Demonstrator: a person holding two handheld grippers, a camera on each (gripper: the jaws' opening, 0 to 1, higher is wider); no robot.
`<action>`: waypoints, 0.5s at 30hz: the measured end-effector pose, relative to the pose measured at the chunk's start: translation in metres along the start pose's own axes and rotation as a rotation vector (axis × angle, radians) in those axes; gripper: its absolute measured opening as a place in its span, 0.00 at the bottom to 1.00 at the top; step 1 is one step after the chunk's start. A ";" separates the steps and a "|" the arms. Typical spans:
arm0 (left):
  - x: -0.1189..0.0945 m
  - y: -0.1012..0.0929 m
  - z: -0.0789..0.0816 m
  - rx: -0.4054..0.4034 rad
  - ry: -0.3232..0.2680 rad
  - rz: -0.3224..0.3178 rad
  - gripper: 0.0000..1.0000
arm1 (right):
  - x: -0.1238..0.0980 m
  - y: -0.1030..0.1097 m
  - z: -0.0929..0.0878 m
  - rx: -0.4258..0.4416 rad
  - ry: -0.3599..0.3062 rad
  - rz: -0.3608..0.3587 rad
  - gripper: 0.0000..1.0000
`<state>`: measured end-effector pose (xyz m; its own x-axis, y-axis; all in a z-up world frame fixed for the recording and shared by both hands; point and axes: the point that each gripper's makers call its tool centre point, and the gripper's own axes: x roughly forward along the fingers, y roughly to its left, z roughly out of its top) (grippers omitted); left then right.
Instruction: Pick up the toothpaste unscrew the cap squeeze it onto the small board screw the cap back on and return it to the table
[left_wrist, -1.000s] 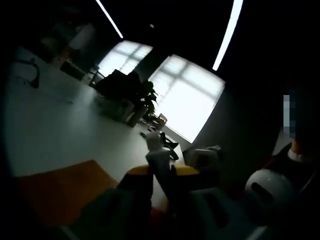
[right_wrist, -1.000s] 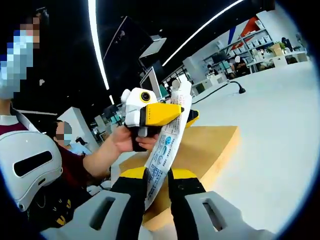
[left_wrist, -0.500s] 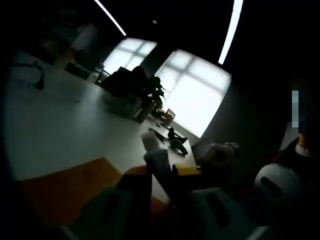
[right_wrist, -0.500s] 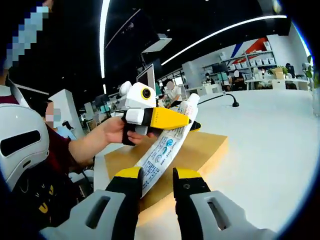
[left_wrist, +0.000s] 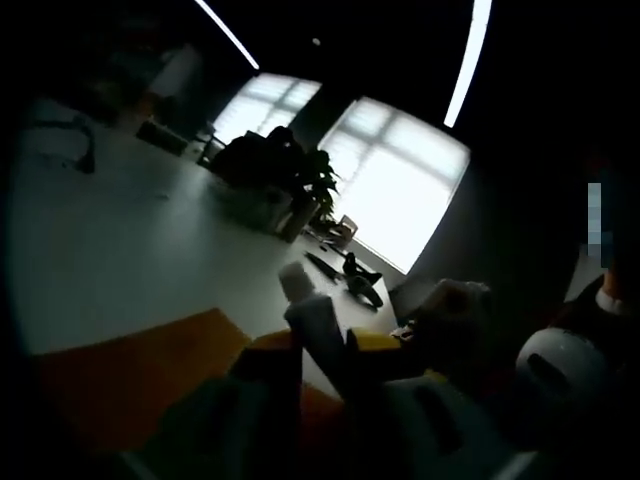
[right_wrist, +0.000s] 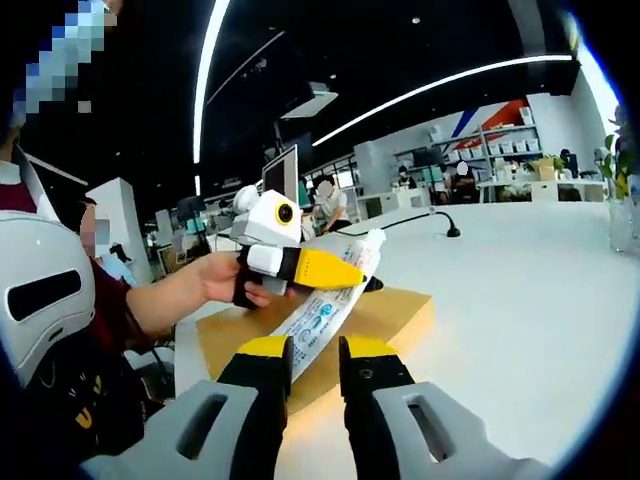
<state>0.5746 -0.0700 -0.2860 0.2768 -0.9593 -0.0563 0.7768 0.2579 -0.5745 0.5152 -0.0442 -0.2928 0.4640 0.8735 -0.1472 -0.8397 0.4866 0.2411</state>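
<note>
Toothpaste tube (right_wrist: 325, 312): you hold it in the air above the wooden board (right_wrist: 395, 310), apart from it, slanting up from your right gripper to your left one.
Right gripper (right_wrist: 312, 352): its yellow-tipped jaws are closed on the tube's lower, flat end.
Left gripper (right_wrist: 345, 272): its yellow jaws pinch the tube just below the cap end; in the left gripper view the white neck (left_wrist: 305, 300) rises between them.
Cap: I cannot tell whether it is on or off; the tip is too small and washed out.
Board: it lies near the tabletop's (right_wrist: 520, 300) edge on your side, its far corner pointing toward the middle of the tabletop.
Risk, squeezing: if the cap is off, any extra pinch from either gripper would likely push paste out where the nozzle points, and that looks past the board's far corner.
Risk, twisting: the soft tube may wring between the two grips instead of the cap turning, since your right grip sits far down the body.
Risk, slipping: the glossy tube could slide through the right jaws and drop onto the board.
</note>
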 end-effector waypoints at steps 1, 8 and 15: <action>-0.001 0.001 0.000 -0.002 0.001 0.001 0.18 | 0.001 0.003 0.000 0.000 -0.001 0.013 0.18; -0.011 0.014 0.001 -0.021 0.046 0.046 0.19 | 0.017 0.023 -0.008 -0.055 0.062 0.056 0.18; -0.017 0.027 0.003 -0.063 0.063 0.075 0.19 | 0.026 0.026 -0.015 -0.108 0.110 0.046 0.18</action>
<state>0.5933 -0.0466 -0.2980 0.2948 -0.9436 -0.1510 0.7175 0.3229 -0.6172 0.5014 -0.0086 -0.3045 0.3952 0.8856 -0.2438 -0.8877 0.4365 0.1467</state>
